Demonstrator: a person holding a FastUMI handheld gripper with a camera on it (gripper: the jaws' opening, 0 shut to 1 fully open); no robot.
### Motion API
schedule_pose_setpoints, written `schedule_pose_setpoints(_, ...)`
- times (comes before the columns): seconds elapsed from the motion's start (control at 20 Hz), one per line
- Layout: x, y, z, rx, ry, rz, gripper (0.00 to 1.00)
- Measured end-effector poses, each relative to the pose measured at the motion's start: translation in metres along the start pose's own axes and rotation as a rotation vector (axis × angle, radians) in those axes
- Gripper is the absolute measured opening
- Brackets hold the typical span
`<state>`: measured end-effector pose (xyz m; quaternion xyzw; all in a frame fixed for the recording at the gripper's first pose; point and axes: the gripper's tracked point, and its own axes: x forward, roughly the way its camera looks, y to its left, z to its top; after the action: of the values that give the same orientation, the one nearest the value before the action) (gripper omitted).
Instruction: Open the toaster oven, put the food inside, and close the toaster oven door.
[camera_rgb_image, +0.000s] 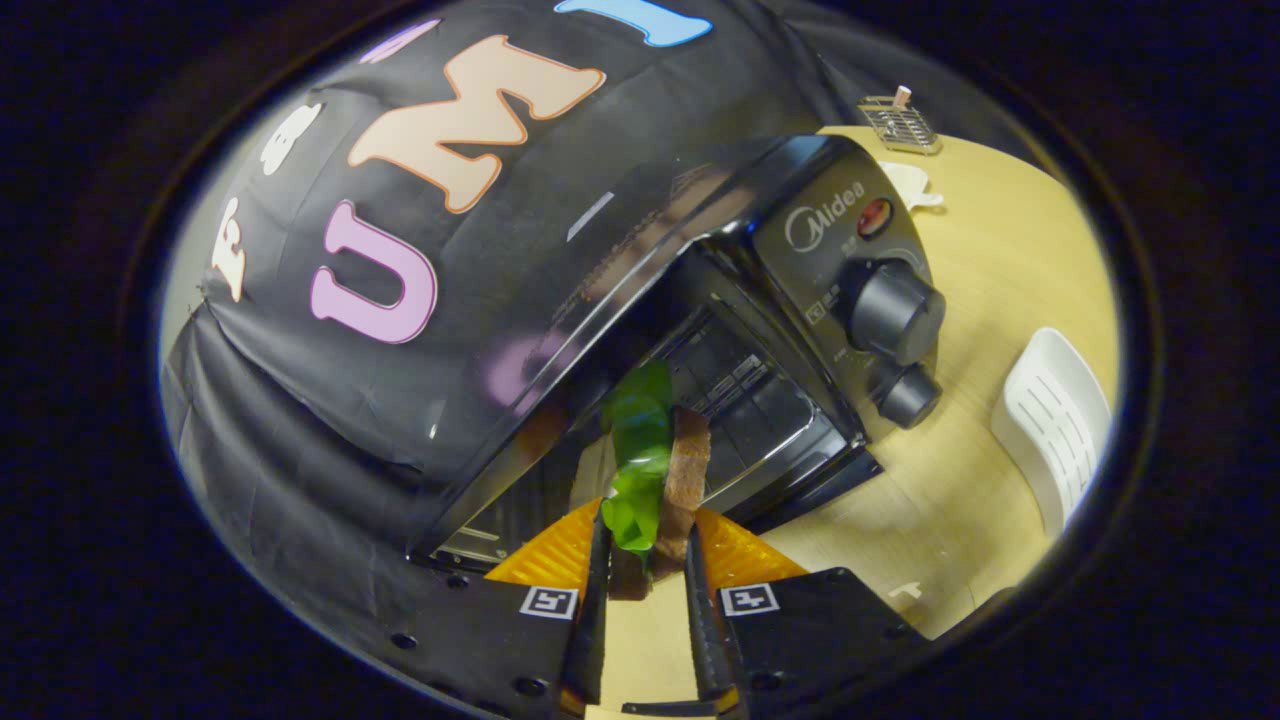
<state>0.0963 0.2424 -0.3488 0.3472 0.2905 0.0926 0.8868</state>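
Two fingers of the tongs (645, 560) clamp a sandwich (655, 470), green lettuce leaf against brown bread, held upright. Just beyond, the toaster oven (760, 330) stands open on the desk (1000, 260), dark cavity facing the food. Far desk corner: small wire rack (900, 125).

The brand "Midea", with its round logo beside it, stands on the oven (760, 330) control panel (850, 250), above the knobs. Small markings around the knobs are too tiny to read. Each claw (648, 560) finger carries a square coded tag.
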Motion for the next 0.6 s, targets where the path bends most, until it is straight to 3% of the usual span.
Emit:
schedule_pose_setpoints(0.15,0.011,0.001,0.008,-0.055,-0.013,-0.009,0.37)
schedule_pose_setpoints(0.6,0.036,0.019,0.022,-0.423,-0.076,-0.055,0.38)
